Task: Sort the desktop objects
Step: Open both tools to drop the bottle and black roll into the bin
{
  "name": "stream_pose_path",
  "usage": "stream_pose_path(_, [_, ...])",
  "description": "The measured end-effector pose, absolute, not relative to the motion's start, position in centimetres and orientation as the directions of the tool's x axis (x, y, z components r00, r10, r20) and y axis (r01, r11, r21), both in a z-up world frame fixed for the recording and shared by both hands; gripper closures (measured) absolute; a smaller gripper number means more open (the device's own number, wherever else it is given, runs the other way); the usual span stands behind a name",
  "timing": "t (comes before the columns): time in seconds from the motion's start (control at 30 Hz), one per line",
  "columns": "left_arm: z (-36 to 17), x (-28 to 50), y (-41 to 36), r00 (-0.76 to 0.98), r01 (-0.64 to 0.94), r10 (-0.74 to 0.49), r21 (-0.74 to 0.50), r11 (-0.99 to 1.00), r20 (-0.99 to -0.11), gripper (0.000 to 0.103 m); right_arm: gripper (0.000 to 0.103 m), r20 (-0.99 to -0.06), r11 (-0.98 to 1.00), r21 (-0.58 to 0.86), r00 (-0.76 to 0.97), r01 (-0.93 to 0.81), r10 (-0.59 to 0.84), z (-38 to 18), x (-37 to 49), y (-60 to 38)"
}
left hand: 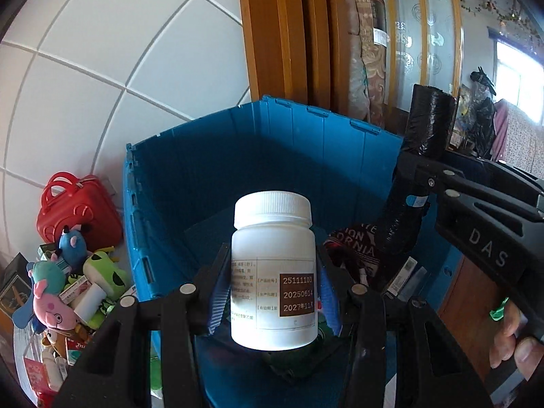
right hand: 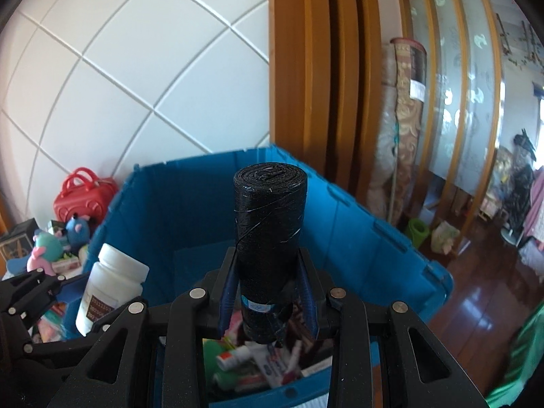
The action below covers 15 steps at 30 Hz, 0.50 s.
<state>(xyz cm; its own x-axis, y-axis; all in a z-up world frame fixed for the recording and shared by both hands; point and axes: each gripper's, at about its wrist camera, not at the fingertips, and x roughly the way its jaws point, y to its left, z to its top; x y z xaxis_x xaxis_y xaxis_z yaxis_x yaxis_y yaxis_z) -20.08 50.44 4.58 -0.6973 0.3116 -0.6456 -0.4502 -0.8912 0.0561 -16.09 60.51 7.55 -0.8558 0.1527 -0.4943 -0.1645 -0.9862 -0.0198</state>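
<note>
Clearly both grippers are loaded and poised over the bin. The left gripper has its blue pads clamped on the sides of a white pill bottle, held upright with its ribbed cap on top and its label with brown date boxes facing the camera. At about two o'clock from it, the right gripper pinches the lower end of a black roll of bin bags, which stands upright between the jaws; a person's fingers wrap that tool's handle at four o'clock in the left view. Beyond both loads lies the blue crate, its far half showing bare floor, its near end already holding tubes, packets and printed cloth, blurred in the right view. At nine o'clock, outside the crate, a heap of plush toys and small boxes waits near a red toy suitcase. My judgement: sorting is partway; these two items need releasing into the crate, and the heap remains.
</note>
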Motion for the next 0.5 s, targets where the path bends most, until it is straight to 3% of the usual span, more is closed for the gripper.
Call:
stream_pose_path(0.43, [3.4, -21.2, 51.0, -0.682, -0.390, 0.235, 0.072, -0.918, -0.692, 0.057, 0.070, -0.645, -0.986, 0.011, -0.755, -0.168, 0.121, 2.3, -18.3, 63.5])
stream_pose_path(0.5, [3.3, -21.5, 50.7, -0.672, -0.387, 0.233, 0.066, -0.920, -0.703, 0.051, 0.068, -0.654, -0.983, 0.015, -0.746, -0.182, 0.128, 2.0, -18.2, 63.7])
